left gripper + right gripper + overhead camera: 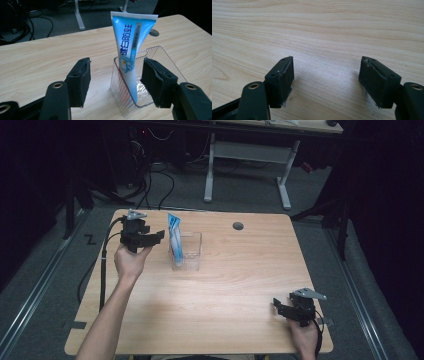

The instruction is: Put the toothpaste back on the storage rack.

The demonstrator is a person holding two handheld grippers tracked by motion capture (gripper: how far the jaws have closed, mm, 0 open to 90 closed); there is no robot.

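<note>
Your left hand-held gripper (113,80) spread, empty, near toothpaste tube (130,47) leaning in clear holder (160,53). Tube soft, light, slick: pinch flat upper end. Right hand-held gripper (325,80) spread, idle over bench (317,30).

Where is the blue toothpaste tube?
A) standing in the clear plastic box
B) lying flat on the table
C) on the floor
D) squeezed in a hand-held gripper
A: the toothpaste tube stands leaning inside the clear plastic box, with no hand-held gripper touching it.
</note>
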